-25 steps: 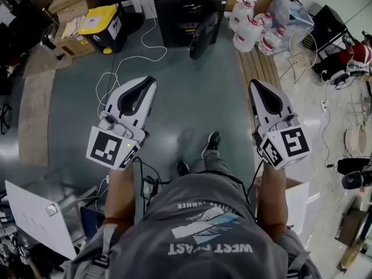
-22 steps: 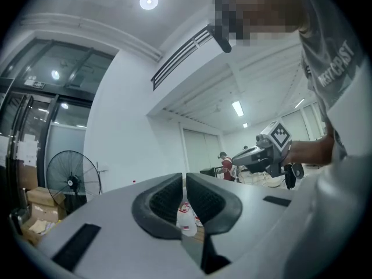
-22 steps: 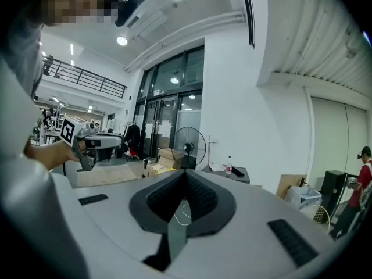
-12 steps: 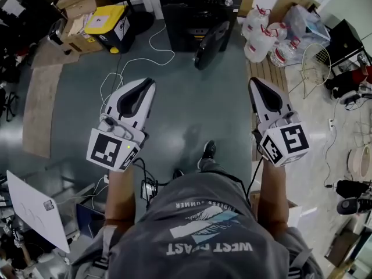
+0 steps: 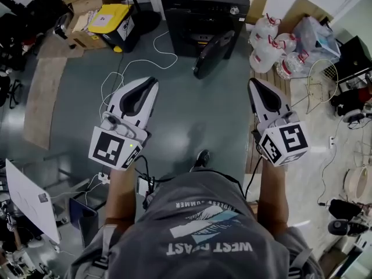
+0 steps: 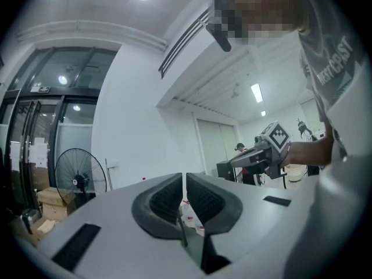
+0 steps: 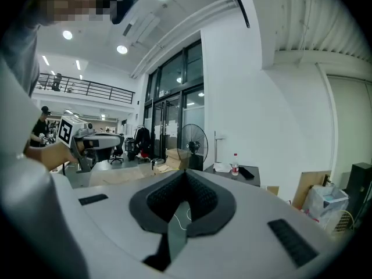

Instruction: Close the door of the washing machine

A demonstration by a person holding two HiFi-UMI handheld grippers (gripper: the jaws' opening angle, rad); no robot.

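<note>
I see bare floor point(image 5: 192, 118) up to the far washer point(image 5: 203, 10), its door point(image 5: 213, 54) open; boxes point(image 5: 109, 20) left, bottles point(image 5: 273, 48) right. Left gripper point(image 5: 153, 81) and right gripper point(image 5: 253, 82) are closed, empty.

A glossy black casing is seen on the washing machine point(image 5: 200, 22); the floor point(image 5: 186, 109) is finished smooth, faintly reflective.

My right gripper point(image 7: 185, 176) has its jaws pressed together, nothing between them. Past my tips a bottle point(image 7: 235, 164) stands upright on the dark top of the washing machine point(image 7: 224, 176), a fan point(image 7: 192, 138) to its left.
</note>
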